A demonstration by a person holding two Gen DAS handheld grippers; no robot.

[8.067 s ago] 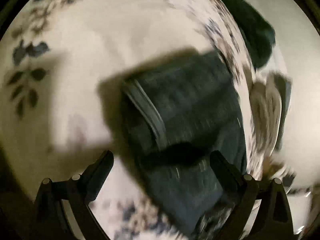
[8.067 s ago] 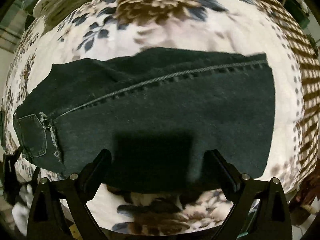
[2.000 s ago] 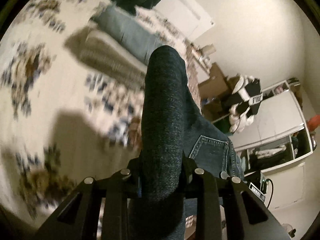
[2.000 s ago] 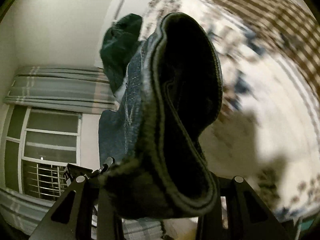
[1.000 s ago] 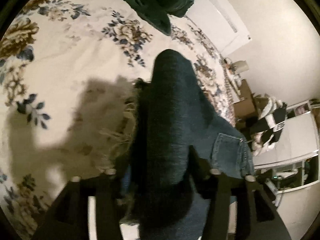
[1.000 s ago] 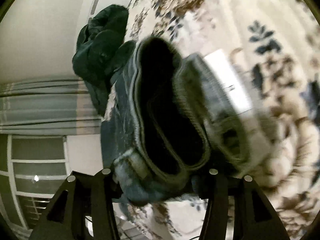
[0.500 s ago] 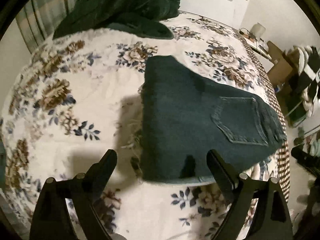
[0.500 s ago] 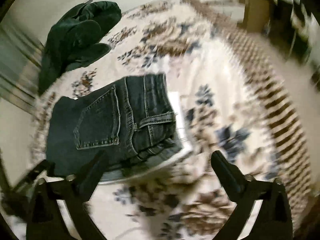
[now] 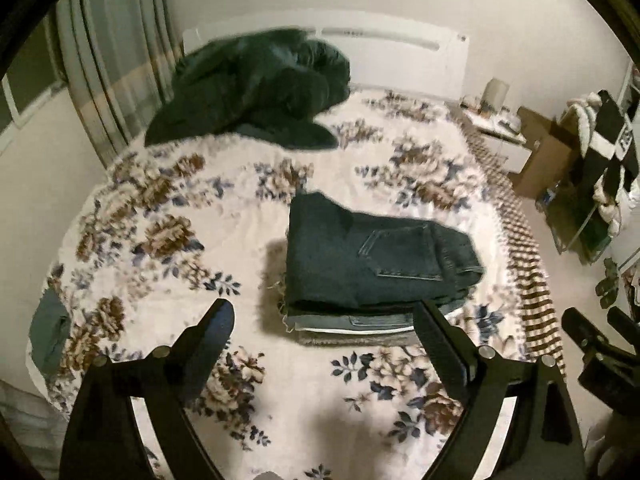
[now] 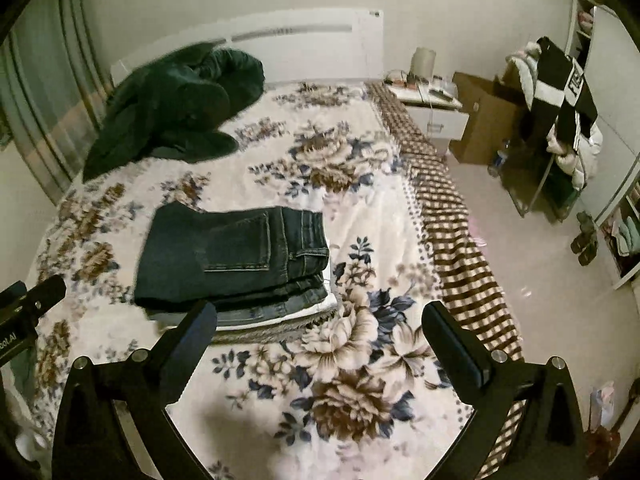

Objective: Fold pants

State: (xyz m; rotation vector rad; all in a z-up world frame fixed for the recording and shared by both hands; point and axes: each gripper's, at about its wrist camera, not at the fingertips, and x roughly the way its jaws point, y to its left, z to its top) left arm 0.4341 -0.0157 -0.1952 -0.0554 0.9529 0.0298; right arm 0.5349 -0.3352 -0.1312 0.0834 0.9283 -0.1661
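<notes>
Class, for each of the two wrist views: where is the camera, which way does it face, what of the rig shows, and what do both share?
Left wrist: above the bed's foot, facing the headboard; open left gripper in view.
Right wrist: same stance, further right, floor visible; open right gripper in view.
Shared: folded jeans, floral blanket, green jacket.

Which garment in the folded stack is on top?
The dark blue jeans, back pocket facing up; lighter jeans and a white layer lie beneath. Both grippers are open.
</notes>
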